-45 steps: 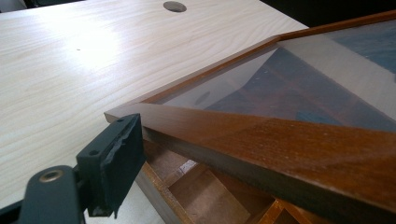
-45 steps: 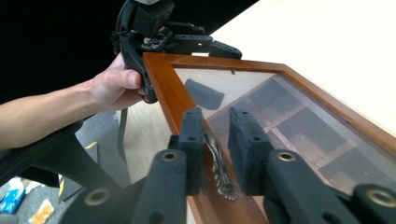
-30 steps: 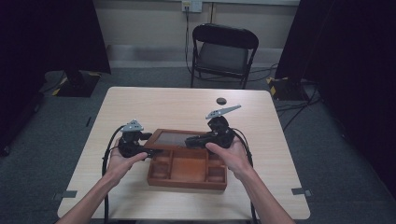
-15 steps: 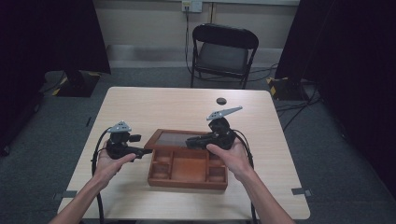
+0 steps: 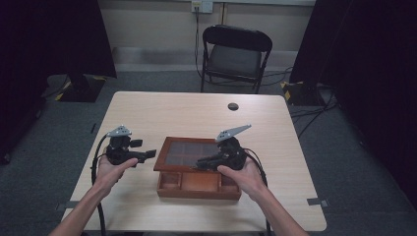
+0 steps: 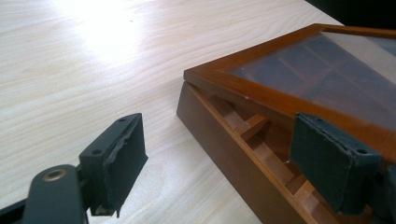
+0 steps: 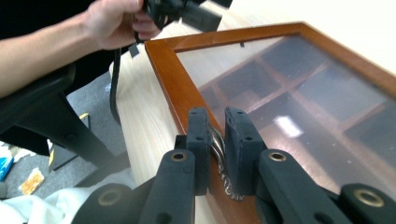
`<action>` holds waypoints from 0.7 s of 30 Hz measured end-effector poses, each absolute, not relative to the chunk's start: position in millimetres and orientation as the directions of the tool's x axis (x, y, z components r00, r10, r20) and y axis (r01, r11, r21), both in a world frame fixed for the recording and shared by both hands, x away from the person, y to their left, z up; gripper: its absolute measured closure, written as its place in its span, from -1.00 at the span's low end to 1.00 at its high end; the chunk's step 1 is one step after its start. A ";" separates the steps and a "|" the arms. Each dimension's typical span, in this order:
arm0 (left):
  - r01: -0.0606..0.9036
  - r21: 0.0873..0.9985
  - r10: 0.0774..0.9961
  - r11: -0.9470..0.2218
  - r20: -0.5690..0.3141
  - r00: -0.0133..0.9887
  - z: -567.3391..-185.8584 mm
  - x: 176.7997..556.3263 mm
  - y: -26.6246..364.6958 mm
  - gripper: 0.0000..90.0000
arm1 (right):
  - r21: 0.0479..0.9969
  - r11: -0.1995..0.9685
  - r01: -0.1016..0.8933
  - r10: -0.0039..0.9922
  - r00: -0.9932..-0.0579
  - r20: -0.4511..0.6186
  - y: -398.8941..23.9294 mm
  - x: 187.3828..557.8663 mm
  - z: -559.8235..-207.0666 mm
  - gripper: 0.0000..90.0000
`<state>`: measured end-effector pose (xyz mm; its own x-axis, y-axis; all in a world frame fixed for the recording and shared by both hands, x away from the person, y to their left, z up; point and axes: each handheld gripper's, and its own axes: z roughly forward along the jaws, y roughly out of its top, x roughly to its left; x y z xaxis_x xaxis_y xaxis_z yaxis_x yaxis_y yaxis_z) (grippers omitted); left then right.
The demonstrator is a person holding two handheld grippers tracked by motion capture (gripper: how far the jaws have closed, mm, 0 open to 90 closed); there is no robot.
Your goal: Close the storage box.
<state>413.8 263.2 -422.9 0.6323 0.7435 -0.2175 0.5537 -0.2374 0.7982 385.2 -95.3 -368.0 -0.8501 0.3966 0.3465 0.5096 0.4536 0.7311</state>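
**Wooden box held by its lid handle on the table**

A wooden box [image 5: 199, 169] with a glass-panelled lid [image 5: 189, 153] is seen just below the centre of the high view, on a pale wooden table [image 5: 196, 110]. The lid is raised at a slant, so that the front row of compartments is uncovered along the lower edge of the box.

The right gripper [image 5: 202, 164] is held in the person's right hand [image 5: 243, 174], right of centre in the high view, with its jaws pointed left over the front edge of the lid. In the right gripper view, at the lower middle of the frame, the two black jaws are closed to a narrow gap on a small metal handle [image 7: 217, 149] fixed to the wooden lid frame. The dark dividers of the box are visible through the glass at the right of that frame.

The left gripper [image 5: 149, 156] is held in the left hand [image 5: 112, 169], left of centre in the high view, just beside the left side of the box. In the left gripper view its jaws are spread apart with nothing between them: one pad [image 6: 122, 158] is seen at the lower left over bare table, the other at the lower right in front of the box's side wall and the slanted lid.

A small dark round object [image 5: 233, 106] lies on the table at the upper middle, well apart from the box. A black folding chair [image 5: 235, 56] stands beyond the table at the top centre.
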 end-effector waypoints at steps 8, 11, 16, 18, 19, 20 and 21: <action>0.558 0.795 0.743 -0.238 -0.221 0.632 -423.7 414.6 261.5 -0.60 | 0.709 0.494 0.503 0.385 -0.858 0.341 -94.4 377.2 -385.4 0.79; 0.553 0.798 0.738 -0.241 -0.219 0.638 -423.0 413.6 259.4 -0.60 | 0.703 0.500 0.505 0.383 -0.858 0.343 -93.6 375.7 -391.7 0.79; 0.553 0.794 0.736 -0.252 -0.214 0.642 -424.1 413.9 258.3 -0.60 | 0.680 0.528 0.508 0.384 -0.857 0.343 -90.3 373.1 -403.2 0.79; 0.554 0.793 0.735 -0.253 -0.214 0.643 -424.7 414.0 258.2 -0.60 | 0.674 0.531 0.513 0.385 -0.855 0.347 -89.7 372.8 -406.9 0.79; 0.554 0.793 0.736 -0.253 -0.214 0.642 -424.9 414.0 258.1 -0.60 | 0.669 0.538 0.513 0.385 -0.856 0.346 -89.2 372.7 -408.7 0.79; 0.557 0.792 0.736 -0.249 -0.219 0.641 -425.5 414.0 257.6 -0.60 | 0.667 0.538 0.515 0.384 -0.854 0.350 -88.6 372.5 -411.5 0.80; 0.557 0.791 0.735 -0.253 -0.217 0.642 -425.5 414.1 257.2 -0.60 | 0.667 0.538 0.515 0.384 -0.854 0.350 -88.6 372.5 -411.5 0.80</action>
